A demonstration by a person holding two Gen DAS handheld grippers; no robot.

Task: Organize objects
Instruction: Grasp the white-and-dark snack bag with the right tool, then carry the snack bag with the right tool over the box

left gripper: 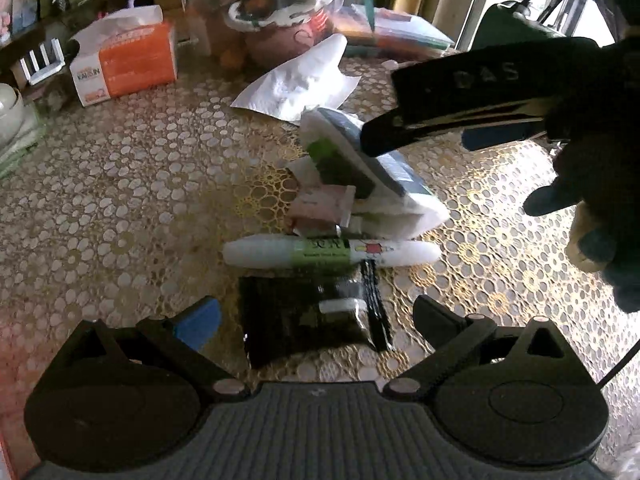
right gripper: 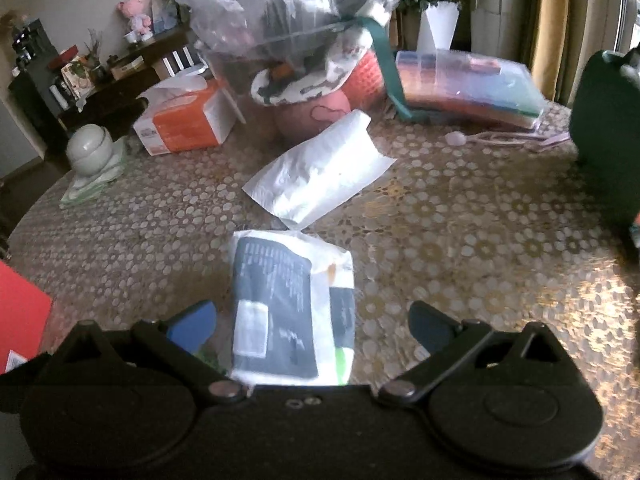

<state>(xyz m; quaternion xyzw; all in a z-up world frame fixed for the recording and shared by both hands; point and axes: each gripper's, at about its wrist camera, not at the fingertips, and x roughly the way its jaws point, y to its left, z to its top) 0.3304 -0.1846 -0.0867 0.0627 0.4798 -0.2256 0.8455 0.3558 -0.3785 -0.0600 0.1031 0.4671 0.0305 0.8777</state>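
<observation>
Left hand-held gripper (left gripper: 316,318): I see it spread wide over a dark packet (left gripper: 308,320) on the surface (left gripper: 120,208).
Right hand-held gripper (right gripper: 312,322): spread wide over the white pack (right gripper: 288,304).
Left view only: white tube (left gripper: 328,254) just beyond the packet.

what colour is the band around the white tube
Green, on the white plastic tube lying on the table; clearest in the left wrist view.

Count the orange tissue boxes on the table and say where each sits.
1. The orange tissue box sits at the far left of the table, left of the clear plastic bag. Others may be hidden behind the clutter.
</observation>
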